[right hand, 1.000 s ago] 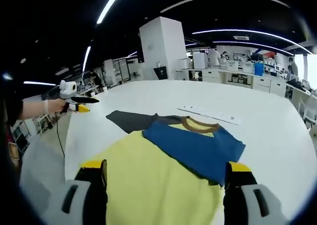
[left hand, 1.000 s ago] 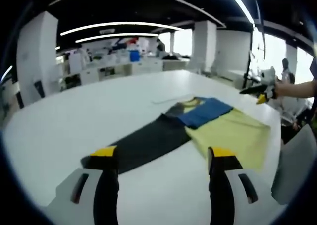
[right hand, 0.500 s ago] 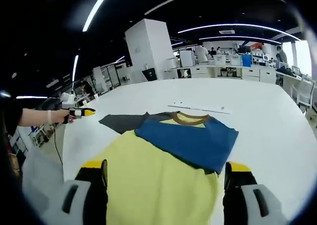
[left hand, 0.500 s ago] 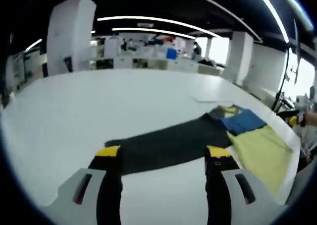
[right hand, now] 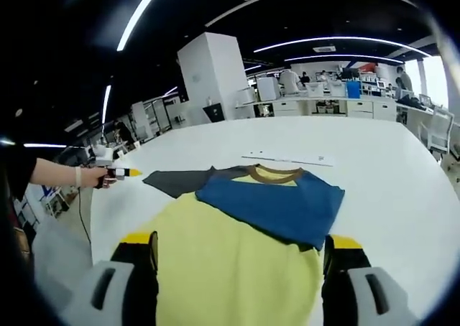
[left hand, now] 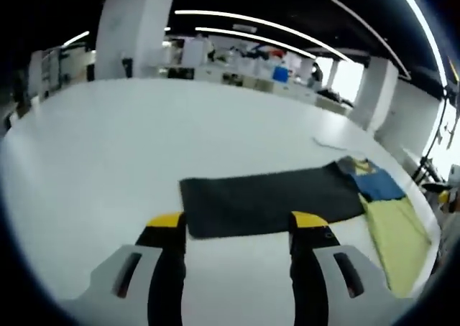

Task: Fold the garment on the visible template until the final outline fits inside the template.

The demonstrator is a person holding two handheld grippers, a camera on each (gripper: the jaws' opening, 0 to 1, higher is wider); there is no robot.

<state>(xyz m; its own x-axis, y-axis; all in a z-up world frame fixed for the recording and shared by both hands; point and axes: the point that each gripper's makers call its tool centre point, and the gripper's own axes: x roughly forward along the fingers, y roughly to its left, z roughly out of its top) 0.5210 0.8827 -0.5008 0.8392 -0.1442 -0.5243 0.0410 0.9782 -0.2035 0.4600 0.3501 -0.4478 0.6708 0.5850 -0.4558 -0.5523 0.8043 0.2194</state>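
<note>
A T-shirt lies flat on the white table (right hand: 388, 189). It has a yellow body (right hand: 237, 261), a brown collar (right hand: 273, 174), a blue sleeve (right hand: 277, 204) folded over the chest, and a dark grey sleeve (left hand: 269, 200) stretched out sideways. My left gripper (left hand: 237, 222) is open, its yellow tips just short of the grey sleeve's near edge, with nothing between them. In the right gripper view a hand holds the left gripper (right hand: 118, 173) beside the grey sleeve's end (right hand: 176, 181). My right gripper (right hand: 241, 241) is open over the yellow hem, holding nothing.
A thin white strip (right hand: 287, 159) lies on the table just beyond the collar. White desks and shelves (left hand: 237, 71) and a white pillar (right hand: 208, 82) stand behind the table. The table's edge drops off near the left gripper (right hand: 93, 218).
The left gripper view has swung along the grey sleeve, which now lies straight across in front of its jaws. The right gripper view has barely shifted. Both grippers stay open.
</note>
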